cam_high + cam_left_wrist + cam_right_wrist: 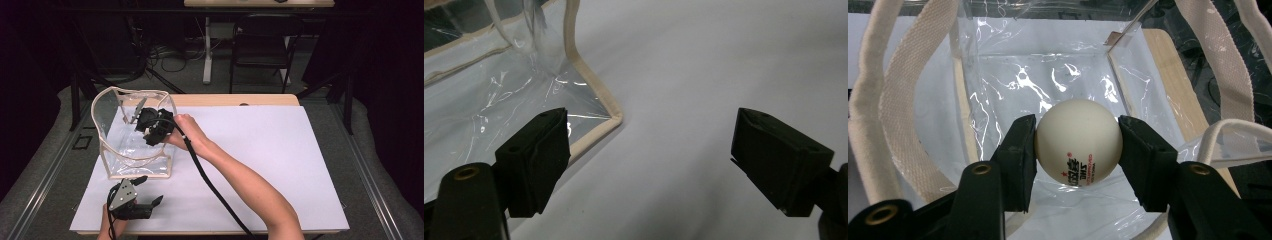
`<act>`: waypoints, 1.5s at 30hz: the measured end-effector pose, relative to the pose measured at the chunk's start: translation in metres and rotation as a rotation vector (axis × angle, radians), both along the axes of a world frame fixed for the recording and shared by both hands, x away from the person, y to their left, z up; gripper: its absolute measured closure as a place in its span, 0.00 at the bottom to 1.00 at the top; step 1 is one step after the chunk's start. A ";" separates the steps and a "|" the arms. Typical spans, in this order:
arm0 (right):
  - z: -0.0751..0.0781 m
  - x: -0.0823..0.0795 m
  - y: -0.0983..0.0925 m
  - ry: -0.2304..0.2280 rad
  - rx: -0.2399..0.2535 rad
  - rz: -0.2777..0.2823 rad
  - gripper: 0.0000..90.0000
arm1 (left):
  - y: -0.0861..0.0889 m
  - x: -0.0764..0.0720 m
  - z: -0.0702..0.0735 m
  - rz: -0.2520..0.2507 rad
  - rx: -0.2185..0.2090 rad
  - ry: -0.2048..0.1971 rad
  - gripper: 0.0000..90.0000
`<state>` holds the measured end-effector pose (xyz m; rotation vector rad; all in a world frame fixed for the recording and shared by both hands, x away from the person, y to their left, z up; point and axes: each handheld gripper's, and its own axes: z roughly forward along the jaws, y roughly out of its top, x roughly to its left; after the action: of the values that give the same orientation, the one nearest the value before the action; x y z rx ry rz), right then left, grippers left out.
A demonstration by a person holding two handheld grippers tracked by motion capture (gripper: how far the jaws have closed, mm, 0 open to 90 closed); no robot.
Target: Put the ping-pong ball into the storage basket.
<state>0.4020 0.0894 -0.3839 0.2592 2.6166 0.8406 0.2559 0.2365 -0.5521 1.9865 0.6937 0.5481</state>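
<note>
A clear plastic tote bag [131, 150] with cream webbing edges and handles stands open on the white sheet at the left. My right gripper [1078, 145] is shut on a white table-tennis ball [1079, 147] with red and black print, held over the bag's open mouth [1038, 85]. In the high view that right gripper [150, 127] sits at the top of the bag, the hand behind it. My left gripper [150, 192] rests low on the sheet in front of the bag, open and empty, with the bag's bottom corner [616, 119] just beyond its left jaw.
The white sheet [260, 150] covers most of the wooden table [235, 99]. Beyond the table stand a black folding chair [262, 45], a desk leg [207, 50] and floor cables [170, 55]. A black cable [210, 182] trails from the right gripper along the forearm.
</note>
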 end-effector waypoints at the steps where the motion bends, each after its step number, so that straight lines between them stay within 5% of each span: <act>1: -0.001 0.001 0.000 0.000 -0.002 0.004 0.57 | 0.000 0.000 0.000 -0.001 0.000 0.001 0.18; 40: -0.011 0.003 0.007 0.052 -0.088 0.006 0.56 | 0.000 0.000 0.000 -0.005 0.005 0.002 0.18; 45: -0.012 0.004 0.007 0.064 -0.083 -0.007 0.48 | 0.000 0.000 0.000 -0.003 0.002 0.002 0.18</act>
<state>0.4058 0.0960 -0.3957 0.2758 2.7007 0.7312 0.2559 0.2365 -0.5522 1.9899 0.6915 0.5448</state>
